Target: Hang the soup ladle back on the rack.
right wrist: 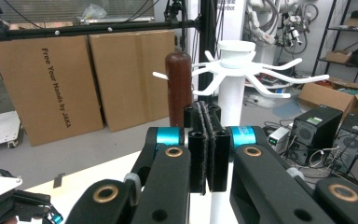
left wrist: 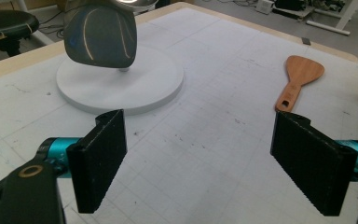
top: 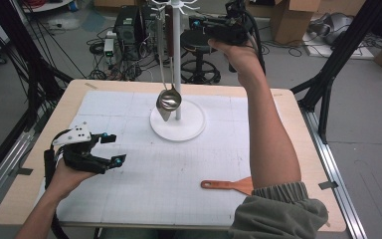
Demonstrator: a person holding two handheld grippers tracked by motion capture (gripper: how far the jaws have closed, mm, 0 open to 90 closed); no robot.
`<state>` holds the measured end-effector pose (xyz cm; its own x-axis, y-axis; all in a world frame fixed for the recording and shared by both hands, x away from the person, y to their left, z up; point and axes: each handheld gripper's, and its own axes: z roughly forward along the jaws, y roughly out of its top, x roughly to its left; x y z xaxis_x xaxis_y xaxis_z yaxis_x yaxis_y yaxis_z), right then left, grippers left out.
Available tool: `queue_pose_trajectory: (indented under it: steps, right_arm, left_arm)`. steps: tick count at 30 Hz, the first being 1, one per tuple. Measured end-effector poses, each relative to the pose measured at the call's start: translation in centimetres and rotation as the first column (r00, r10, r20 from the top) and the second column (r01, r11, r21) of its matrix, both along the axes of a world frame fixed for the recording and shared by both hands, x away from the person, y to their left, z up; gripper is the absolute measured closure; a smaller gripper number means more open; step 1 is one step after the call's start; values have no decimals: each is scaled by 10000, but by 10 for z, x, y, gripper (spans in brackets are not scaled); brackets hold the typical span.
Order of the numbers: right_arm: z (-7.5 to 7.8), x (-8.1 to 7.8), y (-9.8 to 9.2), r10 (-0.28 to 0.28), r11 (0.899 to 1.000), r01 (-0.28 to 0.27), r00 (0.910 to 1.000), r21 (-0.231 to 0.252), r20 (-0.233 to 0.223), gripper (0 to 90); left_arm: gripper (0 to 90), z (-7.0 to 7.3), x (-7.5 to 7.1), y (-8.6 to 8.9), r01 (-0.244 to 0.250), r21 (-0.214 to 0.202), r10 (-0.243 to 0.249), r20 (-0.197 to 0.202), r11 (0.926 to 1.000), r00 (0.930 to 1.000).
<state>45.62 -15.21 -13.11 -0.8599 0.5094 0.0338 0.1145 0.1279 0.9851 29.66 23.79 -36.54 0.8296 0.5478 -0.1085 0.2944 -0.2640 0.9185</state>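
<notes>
A white utensil rack (top: 177, 55) stands on a round base (top: 191, 128) at the back middle of the table. From its hooks (right wrist: 270, 77) hang a steel ladle (top: 169, 99) and a turner with a dark brown handle (right wrist: 178, 84) and a grey blade (left wrist: 100, 37). A wooden spatula (top: 228, 185) lies flat near the front right, partly under the raised right forearm. My right gripper (right wrist: 208, 111) is held high at the rack's top, jaws shut with nothing between them, just beside the brown handle. My left gripper (top: 113, 148) rests low at the left, open and empty (left wrist: 199, 140).
The white gridded mat (top: 179, 169) covers most of the wooden table (top: 25, 194). Black frame posts (top: 338, 59) flank the table. Behind it are a stool (top: 199, 55), computer cases (right wrist: 321, 130) and cardboard boxes (right wrist: 65, 79).
</notes>
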Motion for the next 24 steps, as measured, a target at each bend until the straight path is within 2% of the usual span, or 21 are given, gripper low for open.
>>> queue_pose_trajectory:
  steps: [5,12,24]
  right_arm:
    - [2,3,-2,-70,9999,70,10000,75,18,896]
    - [11,4,5,-38,10000,39,9998,-9,173,895]
    - [11,3,9,-8,10000,9,9997,-61,241,896]
  left_arm:
    - [190,0,0,0,25,49,-25,-15,10000,10000]
    - [190,0,0,0,31,35,-31,-14,10000,10000]
    - [191,0,0,0,32,33,-32,-9,10000,10000]
